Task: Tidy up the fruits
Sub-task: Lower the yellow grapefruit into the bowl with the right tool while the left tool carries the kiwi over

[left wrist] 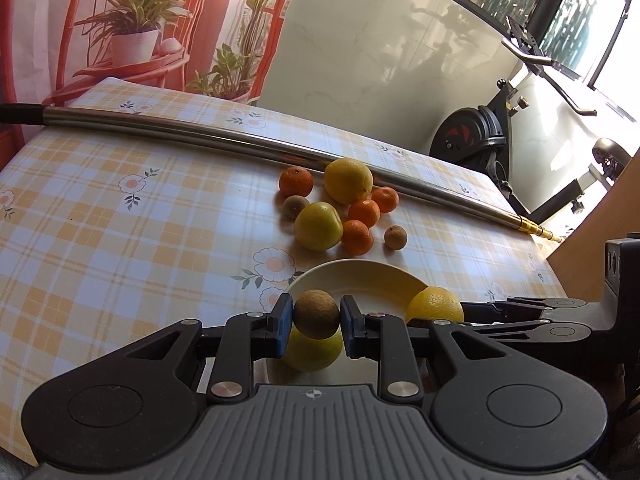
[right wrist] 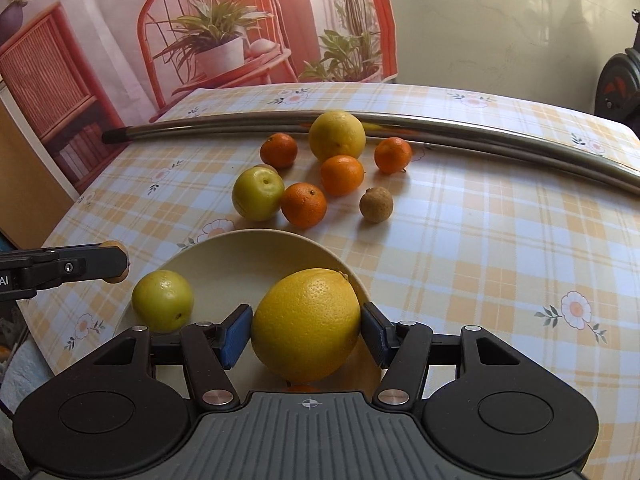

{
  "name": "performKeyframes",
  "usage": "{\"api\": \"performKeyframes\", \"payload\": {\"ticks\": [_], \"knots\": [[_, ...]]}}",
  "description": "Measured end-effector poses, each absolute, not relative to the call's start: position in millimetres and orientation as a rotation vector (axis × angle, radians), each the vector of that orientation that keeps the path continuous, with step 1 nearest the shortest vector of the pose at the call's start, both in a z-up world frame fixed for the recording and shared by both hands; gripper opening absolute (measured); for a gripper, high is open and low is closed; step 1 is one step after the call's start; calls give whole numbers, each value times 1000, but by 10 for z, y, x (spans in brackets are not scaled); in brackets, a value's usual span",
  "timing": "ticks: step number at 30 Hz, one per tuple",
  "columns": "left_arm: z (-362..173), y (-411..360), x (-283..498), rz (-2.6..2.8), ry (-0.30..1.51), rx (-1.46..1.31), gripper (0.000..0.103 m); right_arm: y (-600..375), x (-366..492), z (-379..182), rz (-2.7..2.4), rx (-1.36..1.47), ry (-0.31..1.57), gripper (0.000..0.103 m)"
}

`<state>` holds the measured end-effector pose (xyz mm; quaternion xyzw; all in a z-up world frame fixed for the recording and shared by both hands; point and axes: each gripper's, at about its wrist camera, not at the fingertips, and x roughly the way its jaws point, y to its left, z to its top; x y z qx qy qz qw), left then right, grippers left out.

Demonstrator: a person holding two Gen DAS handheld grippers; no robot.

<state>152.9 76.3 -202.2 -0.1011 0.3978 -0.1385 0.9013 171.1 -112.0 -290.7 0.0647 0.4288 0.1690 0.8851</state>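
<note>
We see the left hand-held gripper (left wrist: pixel 316 320) closed on a small brown fruit (left wrist: pixel 316 313), its blue pads pressed against both sides, held above the cream bowl (left wrist: pixel 360 276) that sits at the near edge of the desk (left wrist: pixel 120 240). Below it in the bowl lies a yellow-green fruit (left wrist: pixel 308 354). Our right hand-held gripper (right wrist: pixel 307 330) has its jaws spread wide around a large yellow citrus (right wrist: pixel 306 324), the pads touching its flanks, over the bowl's right side; a sliver of something orange shows beneath it, too hidden to name. Farther back on the checked cloth lies a loose cluster: another big yellow citrus (right wrist: pixel 337 136) just beside a long metal rod (right wrist: pixel 480 130), four mandarins (right wrist: pixel 342 175) around it, a second yellow-green fruit (right wrist: pixel 258 194) touching one mandarin, and a small brown fruit (right wrist: pixel 376 205) a little apart to the right.
</note>
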Motion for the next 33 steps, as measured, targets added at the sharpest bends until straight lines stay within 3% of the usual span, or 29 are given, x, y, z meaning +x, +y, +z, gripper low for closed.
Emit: {"api": "performKeyframes", "payload": {"ticks": [33], "knots": [[-2191, 586, 1424, -284, 887, -93, 27, -1303, 1470, -2761, 274, 151, 802, 55]]}}
